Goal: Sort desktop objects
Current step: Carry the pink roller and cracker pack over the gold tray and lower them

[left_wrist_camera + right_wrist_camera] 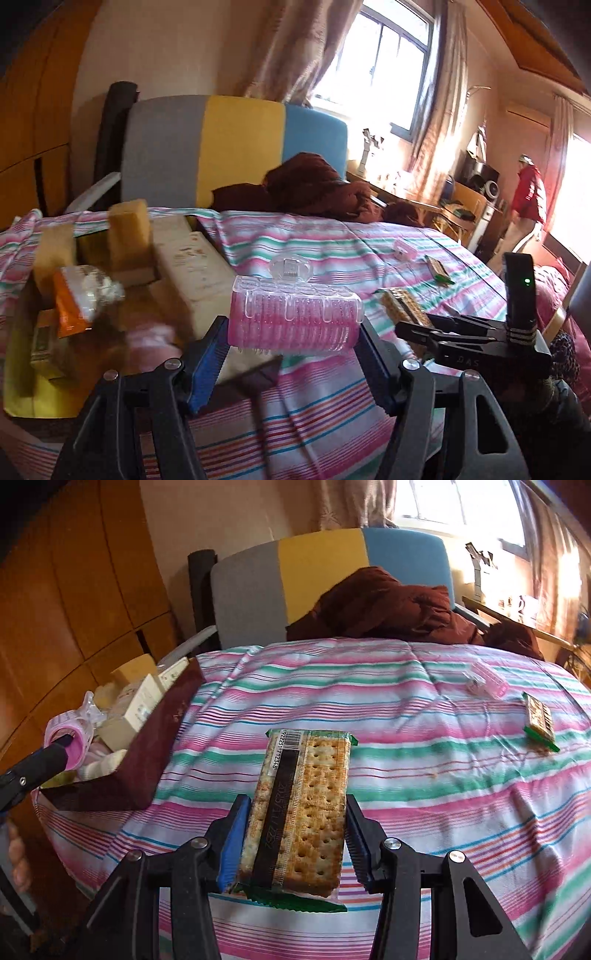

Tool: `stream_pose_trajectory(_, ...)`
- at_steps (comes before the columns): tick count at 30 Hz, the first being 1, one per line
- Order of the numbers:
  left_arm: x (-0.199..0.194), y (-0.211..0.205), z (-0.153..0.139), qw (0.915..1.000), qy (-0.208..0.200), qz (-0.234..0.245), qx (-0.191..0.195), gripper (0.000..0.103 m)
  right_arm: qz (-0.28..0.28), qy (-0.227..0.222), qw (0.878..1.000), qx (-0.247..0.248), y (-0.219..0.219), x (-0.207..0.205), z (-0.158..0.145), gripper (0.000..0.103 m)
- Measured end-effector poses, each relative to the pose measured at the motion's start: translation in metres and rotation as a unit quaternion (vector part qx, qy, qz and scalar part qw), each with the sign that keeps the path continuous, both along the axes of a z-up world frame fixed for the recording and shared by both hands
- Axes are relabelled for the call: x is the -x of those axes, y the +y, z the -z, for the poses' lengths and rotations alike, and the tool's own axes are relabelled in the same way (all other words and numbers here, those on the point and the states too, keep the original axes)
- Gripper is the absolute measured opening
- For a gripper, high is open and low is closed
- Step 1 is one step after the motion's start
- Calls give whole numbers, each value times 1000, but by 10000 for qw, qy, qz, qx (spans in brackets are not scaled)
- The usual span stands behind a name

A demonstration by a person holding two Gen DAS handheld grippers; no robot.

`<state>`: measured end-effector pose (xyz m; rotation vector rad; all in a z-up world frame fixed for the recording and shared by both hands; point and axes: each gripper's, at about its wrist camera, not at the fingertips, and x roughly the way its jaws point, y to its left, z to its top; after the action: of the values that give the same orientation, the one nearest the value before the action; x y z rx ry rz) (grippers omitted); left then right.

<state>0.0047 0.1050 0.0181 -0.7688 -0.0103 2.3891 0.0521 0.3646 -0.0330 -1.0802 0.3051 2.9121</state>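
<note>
While the striped bedsheet [406,701] spread wide and mostly bare across the bed, its far half offered plenty of open room. At the sheet's left edge sat a dark red box [147,760], already crowded with pale cartons and yellow blocks. The left claw [291,354] hovered just beside that box's near rim, its blue pads closed against the ends of a pink hair roller [295,317]. The right claw [295,834] hung over the middle of the sheet, clamped on a cracker pack [306,805] lengthwise. Well apart, near the right edge, lay a second cracker pack [539,716] and, just beyond it, another small pink roller [487,681].
</note>
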Motion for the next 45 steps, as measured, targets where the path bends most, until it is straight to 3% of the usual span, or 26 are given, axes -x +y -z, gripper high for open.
stream_pose_trajectory(6,16,-88,-2,9931,26,-1173,-14,68,-789,322,9964,-3,-57,15,-30,50)
stream_pose_trajectory(10,21,-134,-3,9847,69,-1738,-26,68,-1563,487,9865,23,-107,31,-51,50)
stream_pose_trajectory(15,25,-166,-4,9783,137,-2064,-110,68,-2446,658,9674,-26,-179,59,-67,50)
stream_pose_trajectory(22,26,-179,2,9761,141,-2160,-213,68,-3134,344,9489,-160,-253,95,-45,50)
stream_pose_trajectory(28,30,-189,9,9743,40,-2235,-263,68,-3279,-40,9442,-303,-284,121,-21,51)
stream_pose_trajectory(33,31,-188,14,9753,-15,-2198,-234,68,-3151,-339,9483,-164,-279,130,-5,57)
stream_pose_trajectory(39,33,-186,14,9751,0,-2208,-205,68,-3185,-180,9478,-7,-268,122,-8,56)
stream_pose_trajectory(41,31,-185,13,9752,31,-2205,-164,68,-3169,-165,9481,-215,-276,124,-6,48)
stream_pose_trajectory(45,30,-182,12,9759,55,-2179,-65,68,-3165,-216,9473,-445,-290,131,-4,47)
